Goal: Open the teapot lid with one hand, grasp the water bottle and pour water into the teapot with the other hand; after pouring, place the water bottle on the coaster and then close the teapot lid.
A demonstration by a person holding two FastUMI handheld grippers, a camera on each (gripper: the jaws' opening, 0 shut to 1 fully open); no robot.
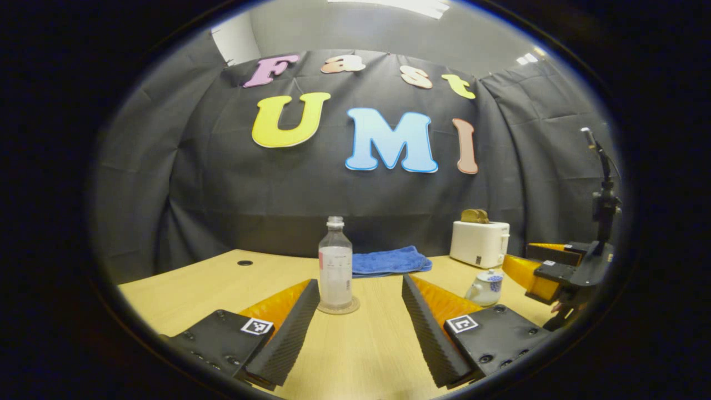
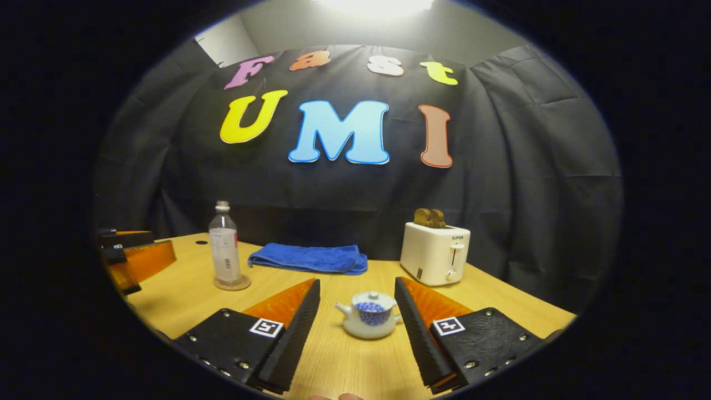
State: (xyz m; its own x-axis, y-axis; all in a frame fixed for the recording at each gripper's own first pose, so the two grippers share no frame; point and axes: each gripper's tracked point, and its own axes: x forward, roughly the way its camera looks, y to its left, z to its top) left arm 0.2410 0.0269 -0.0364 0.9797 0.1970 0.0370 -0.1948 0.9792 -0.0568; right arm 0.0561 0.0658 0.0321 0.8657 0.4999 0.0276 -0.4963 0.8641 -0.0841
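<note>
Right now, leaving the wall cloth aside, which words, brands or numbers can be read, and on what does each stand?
"SUPOR": front of the white toaster, above its lever.
Water bottle label: print too small to read.
Teapot: blue pattern, no words.
Left tool, right tool: square coded markers, no words.

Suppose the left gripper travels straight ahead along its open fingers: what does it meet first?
Most likely the clear plastic water bottle standing on its round coaster, centred ahead of the left gripper; depth is uncertain.
</note>
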